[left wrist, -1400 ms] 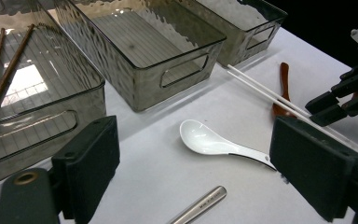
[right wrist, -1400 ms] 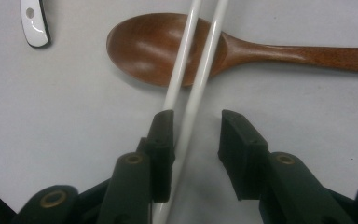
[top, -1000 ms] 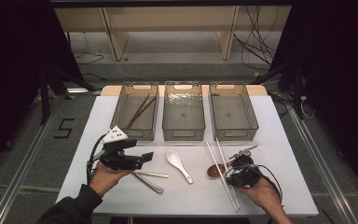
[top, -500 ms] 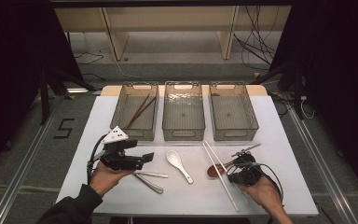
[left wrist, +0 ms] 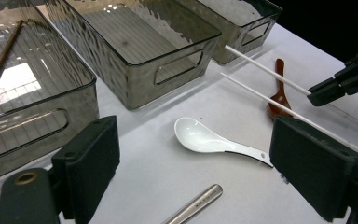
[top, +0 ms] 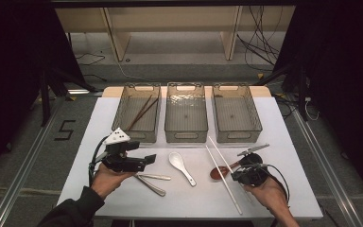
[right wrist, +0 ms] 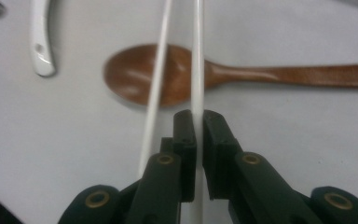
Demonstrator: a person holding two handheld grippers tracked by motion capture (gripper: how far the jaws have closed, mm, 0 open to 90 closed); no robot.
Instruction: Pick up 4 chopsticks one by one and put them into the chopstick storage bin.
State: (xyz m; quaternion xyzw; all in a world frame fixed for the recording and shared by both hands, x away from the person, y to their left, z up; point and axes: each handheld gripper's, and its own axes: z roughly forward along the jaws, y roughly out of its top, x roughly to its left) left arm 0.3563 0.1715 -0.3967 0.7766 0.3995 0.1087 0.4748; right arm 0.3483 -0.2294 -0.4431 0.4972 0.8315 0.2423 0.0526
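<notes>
Jaws of right gripper (right wrist: pixel 196 123) pinch thin white chopstick (right wrist: pixel 197 56).

Three clear bins (top: pixel 186 113) sit in a row on the white table (top: pixel 283 142) — the left one holds brown sticks (top: pixel 141 112). In front lie a white spoon (top: pixel 181 167), a brown spoon (top: pixel 222 171), two white sticks (top: pixel 223 174) and metal tongs (top: pixel 152 182).

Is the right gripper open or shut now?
Shut. In the right gripper view the right gripper has its jaws closed on one white chopstick; the other chopstick lies outside them.
</notes>
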